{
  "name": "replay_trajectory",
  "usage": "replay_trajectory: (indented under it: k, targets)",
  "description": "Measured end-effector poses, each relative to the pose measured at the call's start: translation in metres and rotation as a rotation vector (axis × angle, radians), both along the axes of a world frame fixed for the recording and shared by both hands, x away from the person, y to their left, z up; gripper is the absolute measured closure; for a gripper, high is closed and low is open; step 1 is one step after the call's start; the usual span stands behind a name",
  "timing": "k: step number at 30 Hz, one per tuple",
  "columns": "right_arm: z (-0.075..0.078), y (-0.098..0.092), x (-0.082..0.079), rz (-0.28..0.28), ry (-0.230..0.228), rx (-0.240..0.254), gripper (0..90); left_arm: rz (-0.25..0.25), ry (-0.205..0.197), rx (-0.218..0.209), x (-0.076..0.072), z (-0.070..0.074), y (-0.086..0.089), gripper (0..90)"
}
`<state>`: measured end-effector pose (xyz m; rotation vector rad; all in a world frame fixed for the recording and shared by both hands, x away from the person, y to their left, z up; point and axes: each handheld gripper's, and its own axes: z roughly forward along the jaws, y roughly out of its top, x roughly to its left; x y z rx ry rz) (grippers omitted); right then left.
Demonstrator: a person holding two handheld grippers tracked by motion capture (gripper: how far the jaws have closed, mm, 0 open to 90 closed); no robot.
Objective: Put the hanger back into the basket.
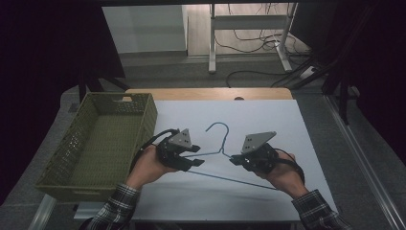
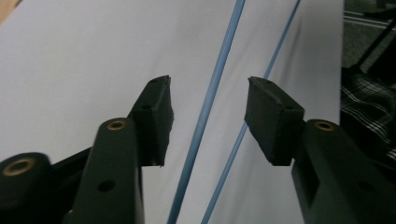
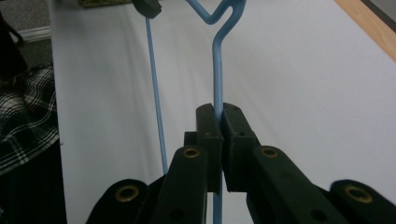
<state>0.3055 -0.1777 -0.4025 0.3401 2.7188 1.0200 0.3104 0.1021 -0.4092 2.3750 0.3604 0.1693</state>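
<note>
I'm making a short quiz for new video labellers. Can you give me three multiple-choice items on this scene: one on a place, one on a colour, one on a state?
1. Where does the basket stand?
A. on the table's left side
B. on its right side
C. on the floor behind it

2. What colour is the wire hanger?
A. red
B. blue
C. white

3. How is the left claw?
A. shut on the hanger
B. shut on nothing
C. open around a hanger wire

Answers:
1 A, the high view shows it left of the person's left hand.
2 B, all views show blue wire.
3 C, its jaws stand apart with the wire between; the right claw is the one clamped on the hanger.
</note>
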Motion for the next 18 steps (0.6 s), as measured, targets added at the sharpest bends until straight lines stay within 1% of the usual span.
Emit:
replay_trajectory:
  k: [3,6,7,9,10,12,14,16,17,18]
  targets:
    - [0.000,0.002,-0.002,0.016,-0.002,-0.012,87.2,-0.036,0.032,0.029,0.004,0.003,-0.003,55.6]
    - [0.002,0.004,-0.003,0.033,-0.008,-0.020,87.1,-0.073,0.076,0.058,0.010,0.005,-0.007,59.0]
    - [0.002,0.004,-0.003,0.039,-0.007,-0.021,87.2,-0.087,0.103,0.062,0.013,0.005,-0.008,61.0]
    - [0.002,0.005,-0.004,0.046,-0.010,-0.024,87.1,-0.112,0.142,0.059,0.018,0.005,-0.009,65.5]
    - [0.002,0.005,-0.004,0.049,-0.011,-0.026,87.2,-0.124,0.169,0.062,0.020,0.004,-0.010,67.2]
    - [0.002,0.005,-0.005,0.057,-0.015,-0.033,87.1,-0.148,0.198,0.071,0.024,0.003,-0.012,70.0]
    - [0.002,0.005,-0.005,0.065,-0.013,-0.035,87.1,-0.168,0.237,0.068,0.027,0.001,-0.012,72.1]
    - [0.001,0.004,-0.005,0.075,-0.015,-0.044,87.1,-0.180,0.281,0.048,0.029,-0.001,-0.013,75.8]
    - [0.000,0.004,-0.005,0.078,-0.017,-0.048,87.1,-0.188,0.293,0.050,0.029,-0.001,-0.013,76.8]
    - [0.000,0.004,-0.005,0.079,-0.017,-0.053,87.1,-0.196,0.314,0.050,0.030,-0.003,-0.014,79.0]
